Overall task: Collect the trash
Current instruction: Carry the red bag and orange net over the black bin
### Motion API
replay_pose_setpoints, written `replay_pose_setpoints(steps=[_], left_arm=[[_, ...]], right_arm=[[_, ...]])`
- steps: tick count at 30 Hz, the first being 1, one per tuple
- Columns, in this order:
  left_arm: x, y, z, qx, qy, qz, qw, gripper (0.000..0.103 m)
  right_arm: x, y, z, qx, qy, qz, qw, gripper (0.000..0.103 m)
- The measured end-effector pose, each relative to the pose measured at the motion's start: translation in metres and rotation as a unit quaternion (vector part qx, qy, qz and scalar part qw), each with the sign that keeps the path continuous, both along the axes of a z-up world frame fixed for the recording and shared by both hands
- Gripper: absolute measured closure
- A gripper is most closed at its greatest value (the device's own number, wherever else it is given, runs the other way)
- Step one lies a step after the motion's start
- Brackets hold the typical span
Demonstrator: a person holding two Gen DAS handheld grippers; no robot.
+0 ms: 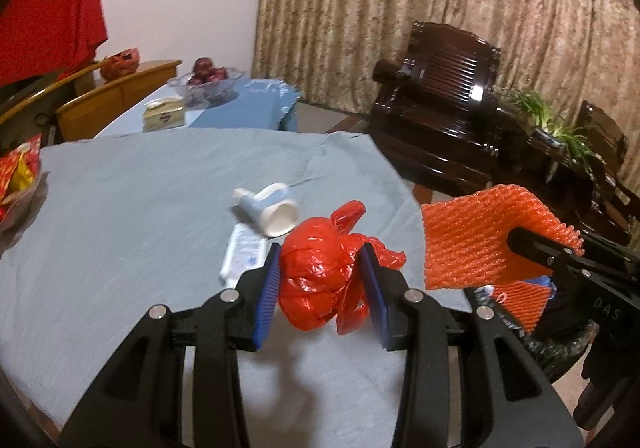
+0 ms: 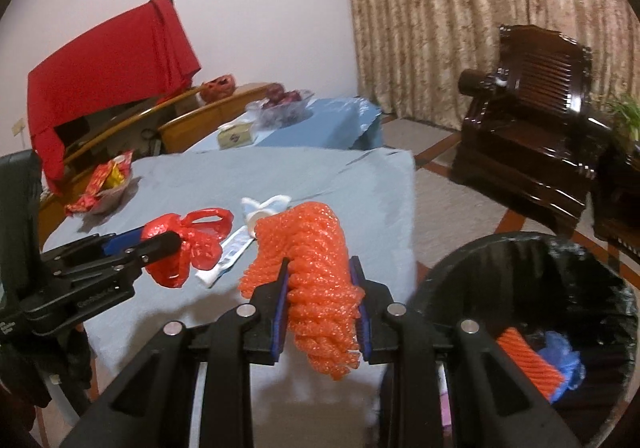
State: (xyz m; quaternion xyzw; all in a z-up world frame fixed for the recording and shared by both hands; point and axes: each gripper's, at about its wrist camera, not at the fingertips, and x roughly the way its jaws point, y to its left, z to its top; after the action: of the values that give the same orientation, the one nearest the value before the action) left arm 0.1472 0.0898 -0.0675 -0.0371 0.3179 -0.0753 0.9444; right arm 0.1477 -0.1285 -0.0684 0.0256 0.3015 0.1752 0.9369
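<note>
Above grey tablecloth (image 1: 120, 216), left tongs (image 1: 322, 280) clamp crumpled red bag (image 1: 316, 280), right tongs (image 2: 320, 300) orange foam net (image 2: 316, 280).

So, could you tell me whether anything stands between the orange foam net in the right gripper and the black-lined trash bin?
Nothing visible does. The right gripper holds the orange foam net above the table edge, and the black-lined trash bin stands open just to its right with clear air between them.

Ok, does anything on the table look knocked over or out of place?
Yes. A white cup lies tipped on its side on the grey tablecloth, open mouth facing the camera, with a white tube lying flat beside it. Nothing looks spilled.
</note>
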Motion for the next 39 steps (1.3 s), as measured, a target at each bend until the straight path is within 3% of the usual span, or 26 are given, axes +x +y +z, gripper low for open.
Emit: replay_pose_setpoints(steps=[20, 39], left_arm=[[0.02, -0.149, 0.017, -0.007, -0.03, -0.13, 0.991, 0.065], [0.039, -0.258, -0.014, -0.003, -0.016, -0.213, 0.9769, 0.065]], right_arm=[[-0.023, -0.139, 0.014, -0.008, -0.024, -0.132, 0.991, 0.076], [-0.032, -0.224, -0.014, -0.006, 0.004, -0.219, 0.976, 0.076]])
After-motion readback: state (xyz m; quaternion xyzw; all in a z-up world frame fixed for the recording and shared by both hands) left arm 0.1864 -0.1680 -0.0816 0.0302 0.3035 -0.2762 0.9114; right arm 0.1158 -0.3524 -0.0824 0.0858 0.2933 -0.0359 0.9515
